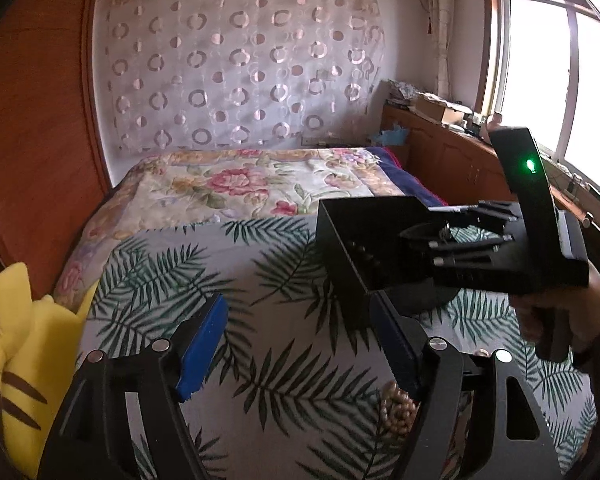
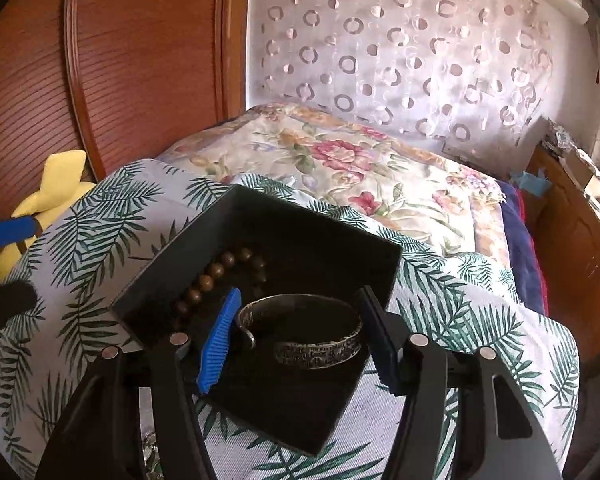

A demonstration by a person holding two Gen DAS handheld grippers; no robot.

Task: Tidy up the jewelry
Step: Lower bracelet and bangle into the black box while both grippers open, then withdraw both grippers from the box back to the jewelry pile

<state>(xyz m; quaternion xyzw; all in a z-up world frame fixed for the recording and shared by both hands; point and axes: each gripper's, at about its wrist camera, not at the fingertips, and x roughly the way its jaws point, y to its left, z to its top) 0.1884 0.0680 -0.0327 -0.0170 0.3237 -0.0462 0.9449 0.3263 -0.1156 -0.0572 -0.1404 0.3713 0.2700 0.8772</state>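
A black open box [image 2: 332, 248] sits on a palm-leaf cloth [image 2: 100, 240]. Inside it lie a brown bead bracelet [image 2: 216, 270] and an engraved silver cuff bangle [image 2: 316, 344]. My right gripper [image 2: 300, 340] is over the box with its blue pads either side of the bangle; the jaws stand at bangle width, contact unclear. In the left wrist view my left gripper [image 1: 300, 344] is open and empty above the cloth, with the box [image 1: 360, 240] and the right gripper's body beyond it. A beaded item [image 1: 398, 410] lies on the cloth by the left gripper's right finger.
A yellow plush toy [image 1: 24, 364] lies at the left against a wooden headboard [image 1: 32, 140]. A floral quilt [image 1: 240, 184] covers the bed behind. A wooden cabinet [image 1: 460, 156] with clutter runs under the window at right.
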